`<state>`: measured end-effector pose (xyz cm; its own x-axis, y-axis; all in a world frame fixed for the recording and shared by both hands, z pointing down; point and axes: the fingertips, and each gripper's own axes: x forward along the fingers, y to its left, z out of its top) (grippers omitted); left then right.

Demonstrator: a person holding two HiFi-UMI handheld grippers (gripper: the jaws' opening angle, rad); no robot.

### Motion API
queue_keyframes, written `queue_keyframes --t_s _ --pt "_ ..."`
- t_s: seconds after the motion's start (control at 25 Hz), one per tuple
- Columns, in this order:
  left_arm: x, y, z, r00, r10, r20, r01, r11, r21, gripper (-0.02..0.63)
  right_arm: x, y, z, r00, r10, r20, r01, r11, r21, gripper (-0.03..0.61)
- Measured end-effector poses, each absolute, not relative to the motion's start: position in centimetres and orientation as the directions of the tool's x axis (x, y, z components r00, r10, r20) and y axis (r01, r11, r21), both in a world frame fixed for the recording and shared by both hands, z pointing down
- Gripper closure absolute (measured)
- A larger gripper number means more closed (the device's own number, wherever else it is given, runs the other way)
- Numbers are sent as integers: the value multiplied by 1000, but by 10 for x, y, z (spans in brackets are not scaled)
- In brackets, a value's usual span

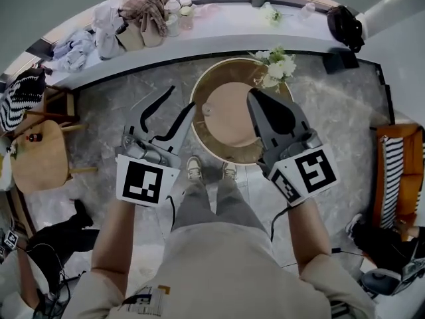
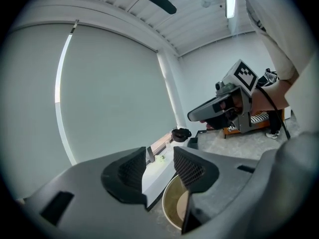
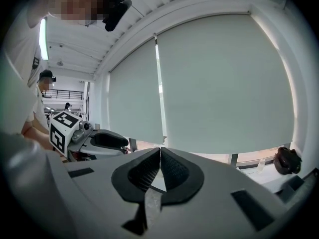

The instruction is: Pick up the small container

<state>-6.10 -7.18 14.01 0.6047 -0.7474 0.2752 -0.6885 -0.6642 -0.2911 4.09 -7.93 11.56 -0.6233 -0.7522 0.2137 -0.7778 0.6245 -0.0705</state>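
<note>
Left claw (image 1: 182, 98) released, right claw (image 1: 255, 100) clenched empty, at round table (image 1: 226, 118), flowers (image 1: 275, 65) beyond.

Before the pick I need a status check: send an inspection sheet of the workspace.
Surface: round table, mostly bare.
Job's things: small pale object near the table's left edge, possibly the container; too small to tell.
Clutter: white flowers at the table's far rim.
Grippers: left gripper open, empty; right gripper shut, empty.
Cables: black cable hanging from the right gripper.
Surroundings: curved ledge with bags and jars; wooden stool at left; orange chair at right.
</note>
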Motion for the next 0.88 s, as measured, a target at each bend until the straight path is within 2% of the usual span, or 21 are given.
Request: queue_keyframes --t_s 0.28,0.56,0.76,0.88 --pt "-52 -93 198 637 -716 285 -652 -698 -297 416 27 -103 167 -637 -725 262 -758 650 -45 571" --pt "-40 -111 277 674 -681 288 -615 -732 -291 407 14 -123 227 -657 -692 301 -734 678 -42 571" --pt "-28 -118 338 728 -651 215 -608 -758 -236 371 5 -134 276 -667 -667 331 -716 697 -38 571" --pt "-20 -120 376 755 -619 216 -569 -783 -254 345 2 -138 307 -670 -659 342 -716 695 -64 571"
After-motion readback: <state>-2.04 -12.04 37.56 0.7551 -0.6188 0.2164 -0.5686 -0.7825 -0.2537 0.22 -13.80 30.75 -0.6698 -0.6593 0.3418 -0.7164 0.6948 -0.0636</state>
